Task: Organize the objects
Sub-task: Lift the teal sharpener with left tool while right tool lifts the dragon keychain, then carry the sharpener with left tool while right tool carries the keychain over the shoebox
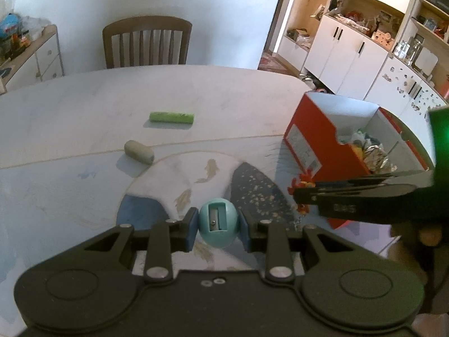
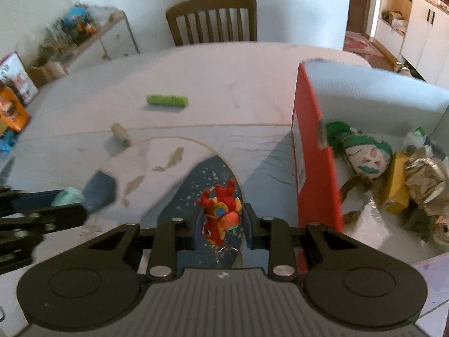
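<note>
My left gripper [image 1: 218, 223] is shut on a teal egg-shaped pencil sharpener [image 1: 218, 226], held just above the table. In the right wrist view that sharpener [image 2: 67, 196] shows at the far left, blurred. My right gripper [image 2: 223, 221] is shut on a red and orange fish toy [image 2: 223, 214], and a metal ring [image 2: 228, 254] hangs below it. The same toy [image 1: 301, 186] shows in the left wrist view beside the red box. The red cardboard box [image 2: 311, 151] stands open at the right, also seen as the red box [image 1: 311, 137], holding several toys.
A green cylinder [image 1: 171, 117] and a grey-beige roll [image 1: 139, 151] lie on the patterned tablecloth [image 1: 84, 129] further out. A wooden chair [image 1: 146, 45] stands behind the table. White cabinets [image 1: 350, 53] line the right side; a cluttered sideboard [image 2: 84, 33] stands at the left.
</note>
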A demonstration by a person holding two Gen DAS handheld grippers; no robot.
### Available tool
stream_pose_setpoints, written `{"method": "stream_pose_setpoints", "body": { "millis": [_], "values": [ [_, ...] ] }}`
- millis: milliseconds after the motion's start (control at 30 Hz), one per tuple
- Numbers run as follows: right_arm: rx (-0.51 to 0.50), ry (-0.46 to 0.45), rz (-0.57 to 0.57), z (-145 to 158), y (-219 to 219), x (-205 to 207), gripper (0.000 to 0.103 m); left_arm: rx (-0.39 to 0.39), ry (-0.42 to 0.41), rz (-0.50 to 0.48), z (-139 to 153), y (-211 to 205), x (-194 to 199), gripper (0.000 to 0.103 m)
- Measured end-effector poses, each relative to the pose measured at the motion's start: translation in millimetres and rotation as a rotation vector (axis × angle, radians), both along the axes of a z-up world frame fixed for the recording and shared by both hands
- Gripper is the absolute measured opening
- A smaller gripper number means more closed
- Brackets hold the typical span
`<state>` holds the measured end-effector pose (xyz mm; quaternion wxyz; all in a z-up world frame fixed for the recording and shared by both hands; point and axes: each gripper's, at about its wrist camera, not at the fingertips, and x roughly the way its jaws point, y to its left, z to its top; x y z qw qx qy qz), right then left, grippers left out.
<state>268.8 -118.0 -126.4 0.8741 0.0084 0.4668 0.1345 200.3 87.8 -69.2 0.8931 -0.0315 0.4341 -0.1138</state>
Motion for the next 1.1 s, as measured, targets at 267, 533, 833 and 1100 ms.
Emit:
{"method": "stream_pose_setpoints", "body": {
  "millis": [267,533,833,1100],
  "values": [
    [0.059,-0.063,0.024,52,-33,-21,0.021,-0.014,-0.029,-0.054,26,-30,-5,0.029],
    [0.114,-0.136,0.007,92,-77,-33,0.021,-0.02,-0.071,-0.1,52,-69,-3,0.029],
    [0.098,-0.205,-0.03,125,-141,-30,0.021,-0.007,-0.126,-0.194,79,-130,11,0.029],
    [0.088,-0.141,-0.075,107,-195,-10,0.021,0.01,-0.081,-0.247,67,-187,37,0.029]
  ]
}}
